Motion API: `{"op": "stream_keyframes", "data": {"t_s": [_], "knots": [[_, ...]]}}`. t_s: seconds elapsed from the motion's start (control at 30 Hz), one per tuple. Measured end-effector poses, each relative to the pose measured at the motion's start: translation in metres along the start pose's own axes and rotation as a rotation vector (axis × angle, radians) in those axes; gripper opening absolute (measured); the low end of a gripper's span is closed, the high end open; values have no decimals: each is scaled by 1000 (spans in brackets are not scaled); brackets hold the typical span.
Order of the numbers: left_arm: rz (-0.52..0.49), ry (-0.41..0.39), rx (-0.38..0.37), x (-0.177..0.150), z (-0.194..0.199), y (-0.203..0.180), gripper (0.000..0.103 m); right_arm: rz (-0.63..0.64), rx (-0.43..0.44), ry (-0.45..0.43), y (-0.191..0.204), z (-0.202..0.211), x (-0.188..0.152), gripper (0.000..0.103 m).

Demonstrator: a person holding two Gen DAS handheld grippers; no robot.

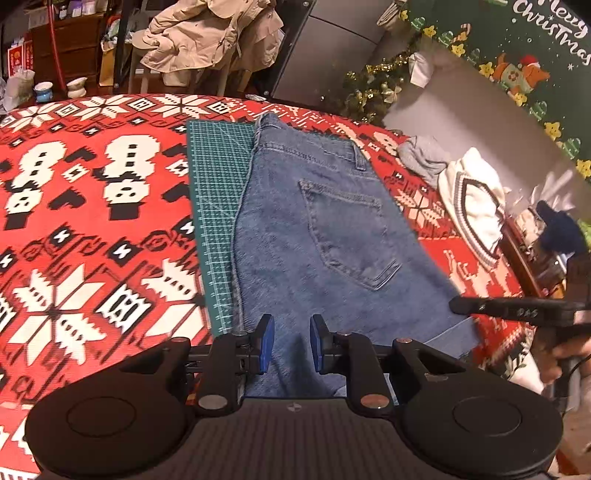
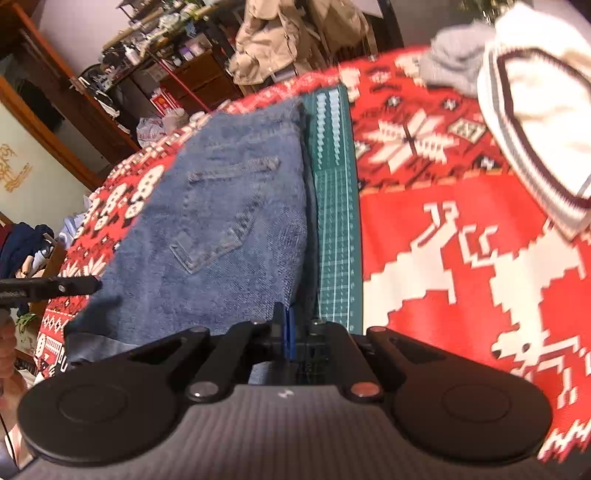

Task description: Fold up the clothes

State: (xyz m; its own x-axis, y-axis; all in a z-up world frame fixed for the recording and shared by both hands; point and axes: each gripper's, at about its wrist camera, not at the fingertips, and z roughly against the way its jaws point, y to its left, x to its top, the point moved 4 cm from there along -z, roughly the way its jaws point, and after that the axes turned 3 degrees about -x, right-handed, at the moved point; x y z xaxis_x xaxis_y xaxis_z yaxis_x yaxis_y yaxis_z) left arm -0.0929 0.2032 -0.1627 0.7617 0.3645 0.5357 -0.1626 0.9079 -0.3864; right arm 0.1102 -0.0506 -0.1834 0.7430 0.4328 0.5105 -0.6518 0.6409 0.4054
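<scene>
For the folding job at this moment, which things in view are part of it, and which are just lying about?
Part of the job:
- folded jeans
- green cutting mat under them
- left gripper
- right gripper

Lying about:
- white sweater with striped trim
- grey garment
- beige coat behind the table

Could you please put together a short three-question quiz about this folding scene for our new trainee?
1. True or false: the jeans lie with a back pocket facing up.
2. What lies under the jeans, on the tablecloth? A) a towel B) a green cutting mat C) a tray
3. Which gripper has its jaws shut?

Key:
1. True.
2. B.
3. The right gripper; the left gripper shows a gap between its blue pads.
</scene>
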Motion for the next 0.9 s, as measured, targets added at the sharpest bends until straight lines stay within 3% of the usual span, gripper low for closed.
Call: {"op": "stream_keyframes", "data": {"t_s": [0.1,0.17,0.3,0.53,0.63,0.73,0.9], "knots": [[31,8,2,-3,4,7,19,-59,12,40,-9,-2,-6,13],[29,7,-3,-5,10,8,19,-74,35,34,-11,5,-9,13],[32,27,-15,-17,24,8,24,-83,73,19,-14,24,-13,29],[-2,76,2,-50,47,1,25,92,-15,25,0,40,-39,27],[-13,90,12,-63,54,-3,27,56,9,28,0,38,-42,23],[-74,96,48,-74,56,-15,39,37,27,37,1,35,-44,24],[-149,85,122,-78,40,-28,41,21,21,49,1,30,-46,24]]}}
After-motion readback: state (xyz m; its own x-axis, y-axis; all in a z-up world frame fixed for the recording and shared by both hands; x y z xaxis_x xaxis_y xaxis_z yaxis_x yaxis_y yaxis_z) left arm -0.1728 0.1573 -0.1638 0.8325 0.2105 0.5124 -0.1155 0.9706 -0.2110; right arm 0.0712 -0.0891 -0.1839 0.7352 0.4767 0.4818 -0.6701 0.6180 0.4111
